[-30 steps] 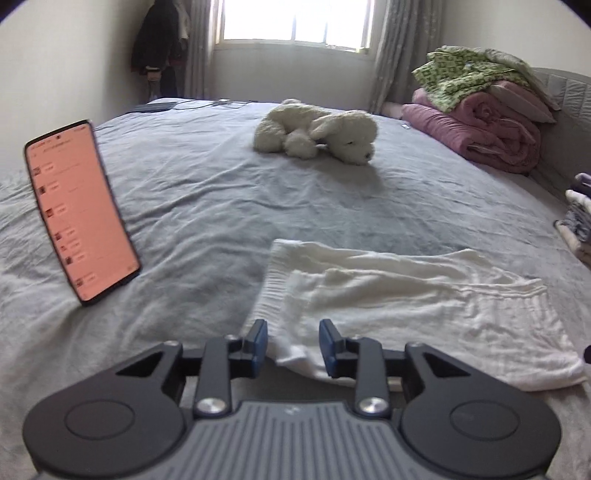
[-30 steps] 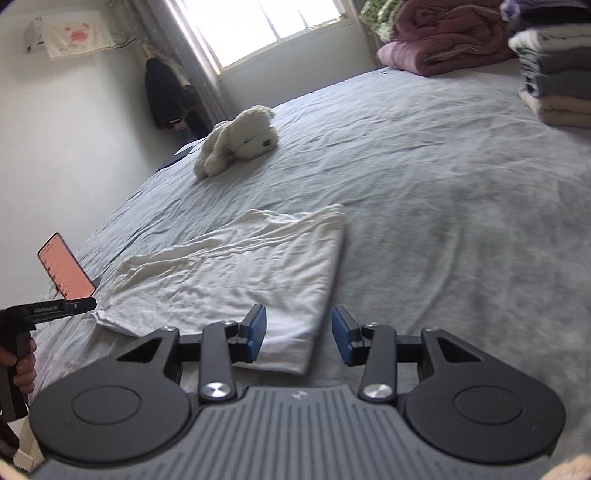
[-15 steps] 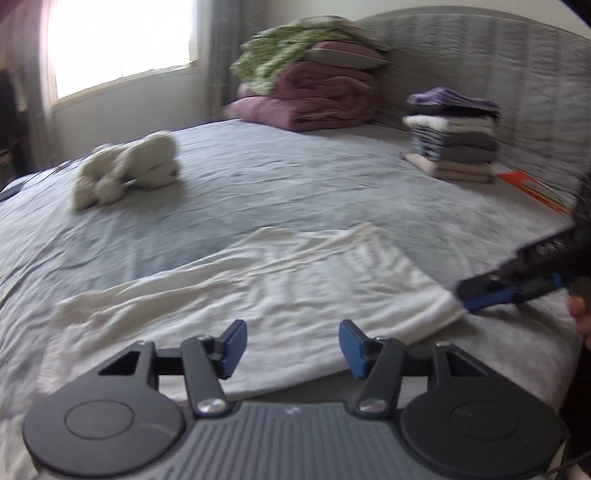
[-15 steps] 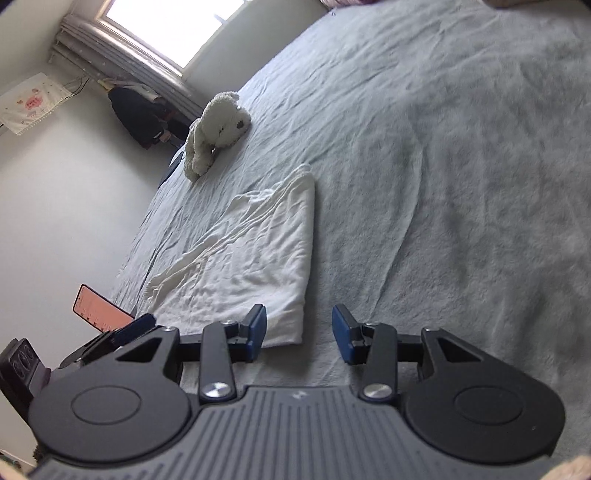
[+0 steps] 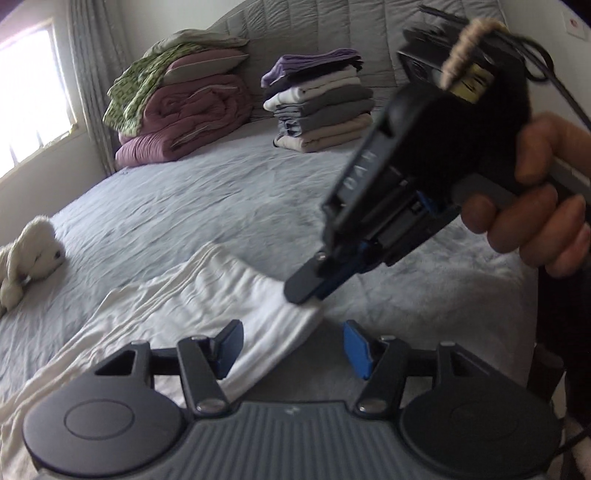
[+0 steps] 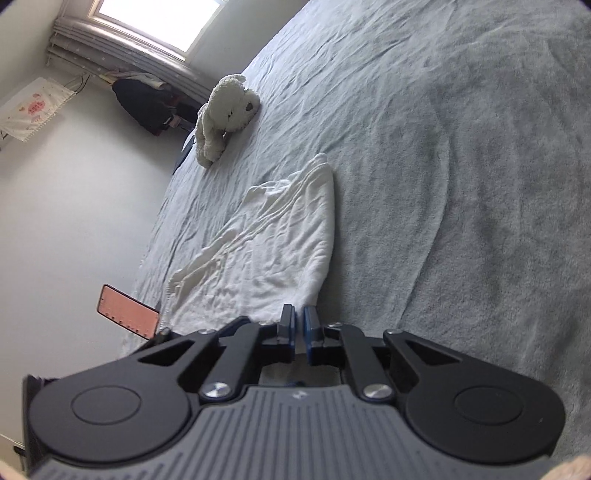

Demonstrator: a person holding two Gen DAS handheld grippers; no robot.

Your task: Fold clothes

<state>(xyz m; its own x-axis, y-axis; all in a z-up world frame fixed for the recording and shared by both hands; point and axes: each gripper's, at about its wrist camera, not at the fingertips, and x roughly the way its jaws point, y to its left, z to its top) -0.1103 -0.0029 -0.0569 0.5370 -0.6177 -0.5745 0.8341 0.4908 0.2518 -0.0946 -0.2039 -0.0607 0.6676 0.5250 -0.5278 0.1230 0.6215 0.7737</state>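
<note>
Two black two-finger grippers with blue pads worked over one white crumpled cotton garment [image 5: 207, 306] that lay spread flat on the grey textured bedspread [image 6: 461, 155]. Nearest, the left gripper [image 5: 293, 349] stood with its jaws apart, the garment's near edge between them but untouched by either pad. Just beyond, the right gripper [image 5: 308, 291], carried in a person's hand [image 5: 535, 192], was closing its jaws on the garment's near corner, the pads nearly together with the cloth pinched between them. One phone with an orange screen [image 6: 127, 312] stood at the bed's edge. Farther off lay one white plush dog [image 6: 225, 114]. Against the grey quilted headboard [image 5: 314, 33] sat one stack of folded clothes [image 5: 319, 99] and one pile of rolled maroon and green bedding [image 5: 177, 107]. One bright window [image 6: 147, 18] lit the room.
</note>
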